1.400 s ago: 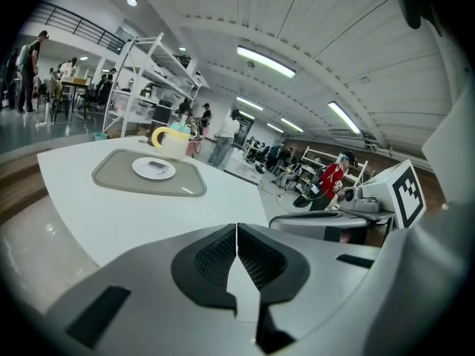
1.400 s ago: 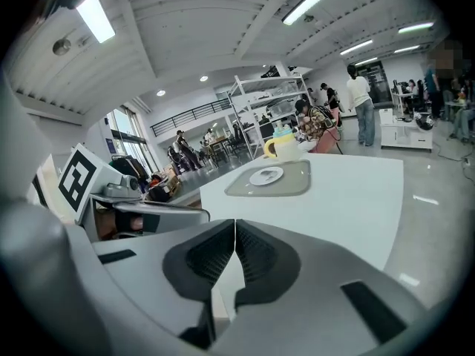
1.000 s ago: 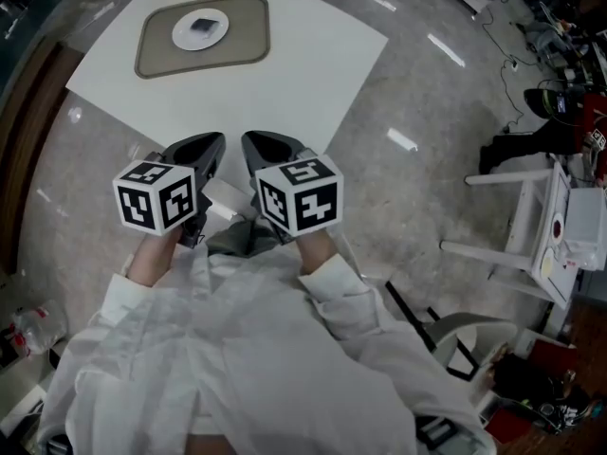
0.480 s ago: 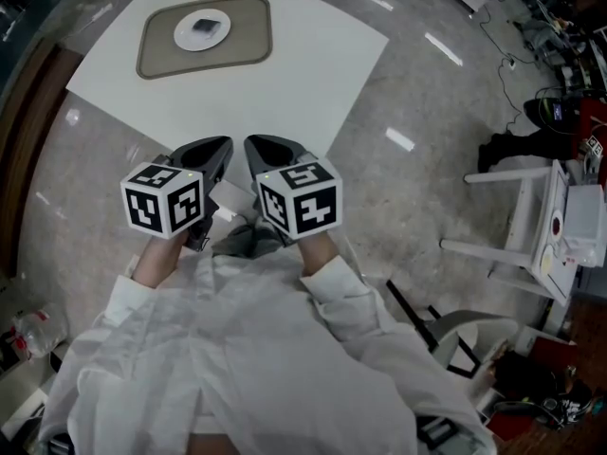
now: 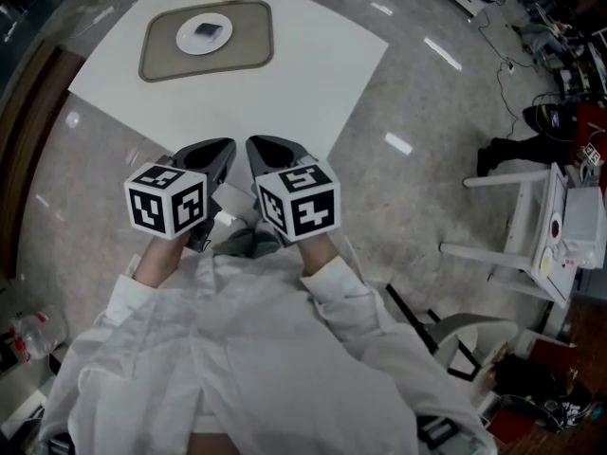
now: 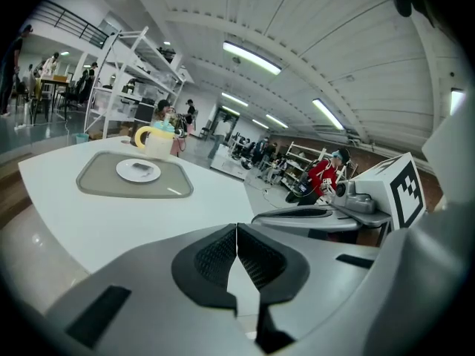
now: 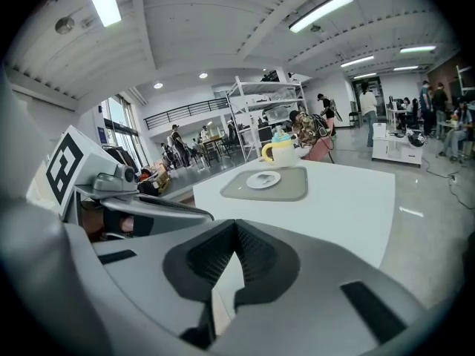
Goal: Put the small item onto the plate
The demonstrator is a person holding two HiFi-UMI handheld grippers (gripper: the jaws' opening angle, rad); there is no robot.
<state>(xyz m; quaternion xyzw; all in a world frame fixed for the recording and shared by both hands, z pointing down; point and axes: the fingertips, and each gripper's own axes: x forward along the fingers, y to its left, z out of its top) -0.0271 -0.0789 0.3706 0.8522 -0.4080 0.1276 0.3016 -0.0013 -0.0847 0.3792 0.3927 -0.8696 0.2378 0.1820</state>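
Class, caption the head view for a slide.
Left gripper, right gripper, both shut, face white table; small dark item on white plate.

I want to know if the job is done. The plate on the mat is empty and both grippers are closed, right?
Not empty: a small dark item lies on the plate, as the head view shows. The left gripper and right gripper are closed.

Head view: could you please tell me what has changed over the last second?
Nothing visibly changed. The left hand-held gripper and right hand-held gripper stay shut and empty, side by side before the white table's near corner. The small dark item still lies on the plate on the mat.
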